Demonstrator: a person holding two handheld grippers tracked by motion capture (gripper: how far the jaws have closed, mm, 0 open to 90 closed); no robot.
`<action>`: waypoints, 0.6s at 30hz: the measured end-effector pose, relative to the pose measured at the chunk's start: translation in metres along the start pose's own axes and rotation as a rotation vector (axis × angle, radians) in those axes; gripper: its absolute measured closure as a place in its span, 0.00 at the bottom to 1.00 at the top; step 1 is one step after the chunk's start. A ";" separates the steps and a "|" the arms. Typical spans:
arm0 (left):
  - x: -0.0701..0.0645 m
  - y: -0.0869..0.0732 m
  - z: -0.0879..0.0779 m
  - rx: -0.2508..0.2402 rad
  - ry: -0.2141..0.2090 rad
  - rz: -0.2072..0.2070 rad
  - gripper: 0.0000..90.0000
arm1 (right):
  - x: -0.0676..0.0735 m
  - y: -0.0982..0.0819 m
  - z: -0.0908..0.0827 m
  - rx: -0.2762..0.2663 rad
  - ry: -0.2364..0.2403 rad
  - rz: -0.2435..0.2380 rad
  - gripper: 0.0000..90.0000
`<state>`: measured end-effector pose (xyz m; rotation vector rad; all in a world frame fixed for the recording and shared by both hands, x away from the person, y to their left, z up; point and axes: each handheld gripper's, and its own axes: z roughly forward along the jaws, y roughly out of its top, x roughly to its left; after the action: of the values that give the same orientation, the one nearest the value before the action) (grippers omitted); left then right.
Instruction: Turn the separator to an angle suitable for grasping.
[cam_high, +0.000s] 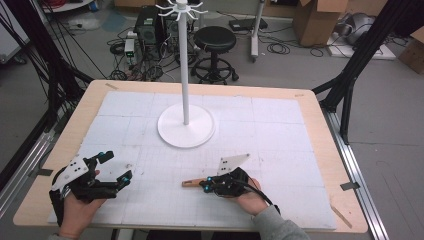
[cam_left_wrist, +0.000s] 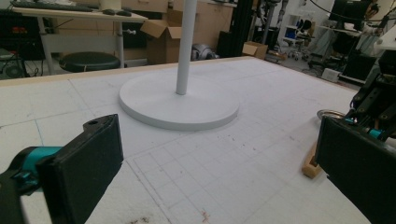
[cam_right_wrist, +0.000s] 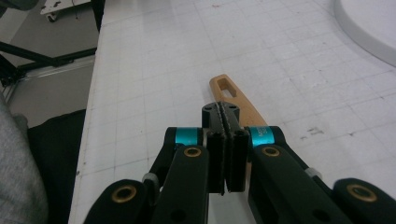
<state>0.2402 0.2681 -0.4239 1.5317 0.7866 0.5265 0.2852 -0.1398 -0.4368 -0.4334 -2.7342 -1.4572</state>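
Observation:
A wooden handle (cam_high: 190, 183) with a slot at its end lies flat on the white mat, pointing left. My right gripper (cam_high: 204, 185) is low over it, held in a hand at the front centre. In the right gripper view its jaws (cam_right_wrist: 220, 112) are pressed together, and the handle (cam_right_wrist: 233, 95) runs out from beneath them; I see nothing between the pads. My left gripper (cam_high: 116, 166) rests at the front left, open and empty. Its jaws (cam_left_wrist: 219, 158) stand wide apart and face the white stand (cam_left_wrist: 177, 105). The handle's end (cam_left_wrist: 310, 166) shows by its right jaw.
The stand's round base (cam_high: 186, 131) sits mid-table and its thin pole (cam_high: 183, 65) rises to hooks at the top. A white gridded mat (cam_high: 280, 125) covers the wooden table (cam_high: 320, 107). A stool, boxes and cables stand on the floor beyond the far edge.

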 end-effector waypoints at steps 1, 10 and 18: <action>0.000 0.000 0.000 0.000 0.000 0.000 0.02 | 0.000 0.000 0.002 0.004 0.001 -0.002 1.00; 0.000 0.000 -0.002 0.001 0.002 -0.001 0.02 | 0.002 0.004 0.015 0.035 0.007 0.002 1.00; 0.000 0.000 -0.004 -0.002 0.007 -0.003 0.02 | 0.000 0.005 0.023 0.060 0.005 0.006 1.00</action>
<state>0.2376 0.2708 -0.4238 1.5268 0.7936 0.5310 0.2890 -0.1185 -0.4459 -0.4355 -2.7616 -1.3689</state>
